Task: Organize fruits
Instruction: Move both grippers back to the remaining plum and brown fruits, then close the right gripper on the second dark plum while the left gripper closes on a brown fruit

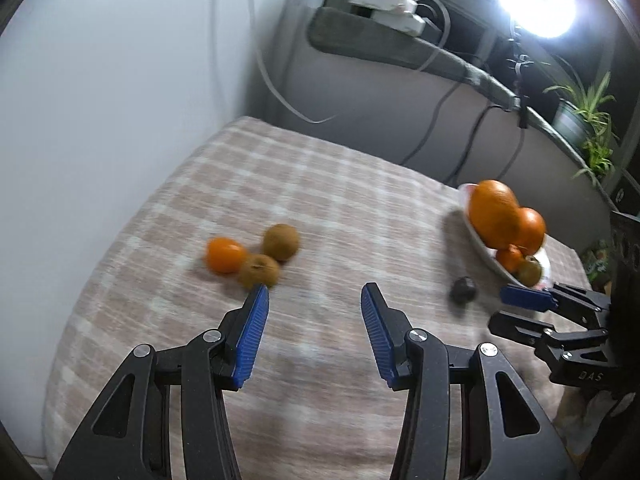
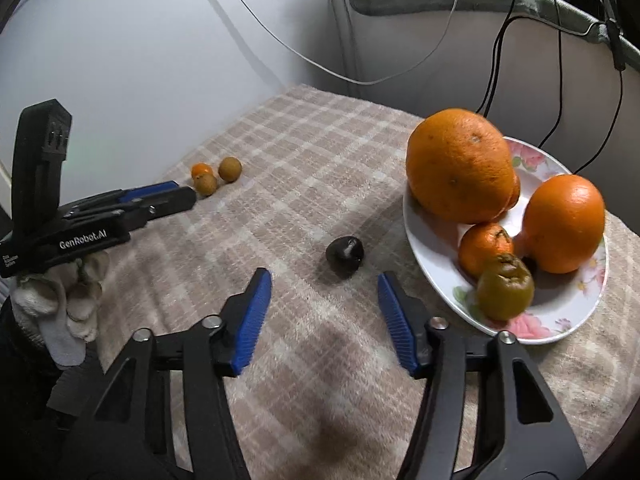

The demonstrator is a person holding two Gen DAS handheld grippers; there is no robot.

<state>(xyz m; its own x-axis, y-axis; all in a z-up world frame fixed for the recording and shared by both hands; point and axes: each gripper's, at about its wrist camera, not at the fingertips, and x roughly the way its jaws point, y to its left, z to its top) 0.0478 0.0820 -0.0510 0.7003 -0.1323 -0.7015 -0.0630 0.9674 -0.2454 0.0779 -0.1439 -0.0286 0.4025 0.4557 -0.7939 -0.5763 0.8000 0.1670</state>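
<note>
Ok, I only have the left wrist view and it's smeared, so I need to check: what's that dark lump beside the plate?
Observer: A small dark fruit with a pale mark on top. It lies on the checked cloth, apart from the plate.
Operator: Is the right gripper on it?
Observer: No. The right gripper is open and short of it, with nothing between its pads.
Operator: And the front fruit on the plate?
Observer: A greenish-brown fruit with a dried calyx, against a mandarin.
</note>
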